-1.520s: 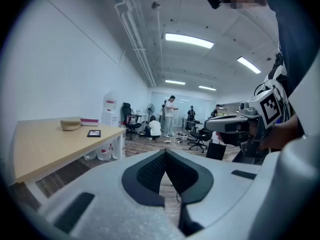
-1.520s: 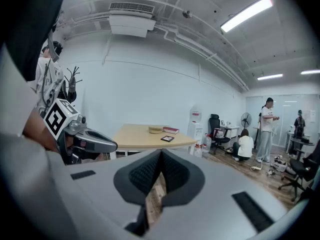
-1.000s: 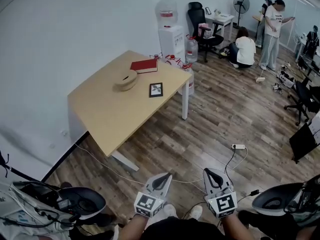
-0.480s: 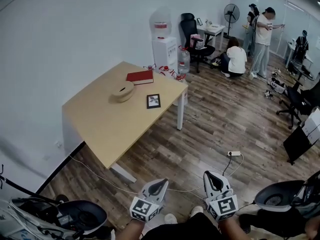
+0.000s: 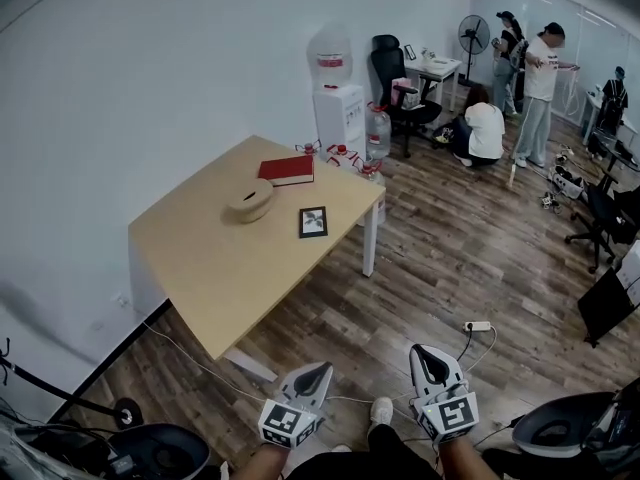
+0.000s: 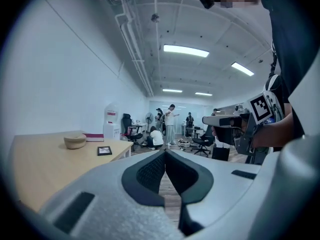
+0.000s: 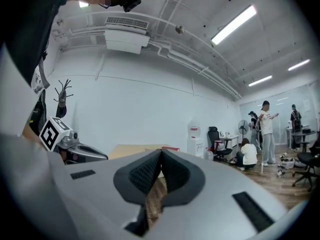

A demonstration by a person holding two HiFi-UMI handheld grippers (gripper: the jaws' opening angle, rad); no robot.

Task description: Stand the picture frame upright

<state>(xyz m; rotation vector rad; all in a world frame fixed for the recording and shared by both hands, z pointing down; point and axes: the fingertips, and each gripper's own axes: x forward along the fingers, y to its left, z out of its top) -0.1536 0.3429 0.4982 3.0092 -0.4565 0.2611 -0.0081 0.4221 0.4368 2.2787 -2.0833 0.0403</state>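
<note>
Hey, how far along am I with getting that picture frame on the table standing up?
Nothing looks done yet: the picture frame lies flat on the table. Nothing is in hand either. The left hand-held gripper and right hand-held gripper are both shut and empty, over the floor short of the table. What's left is to reach the picture frame, grip it and stand it upright.
</note>
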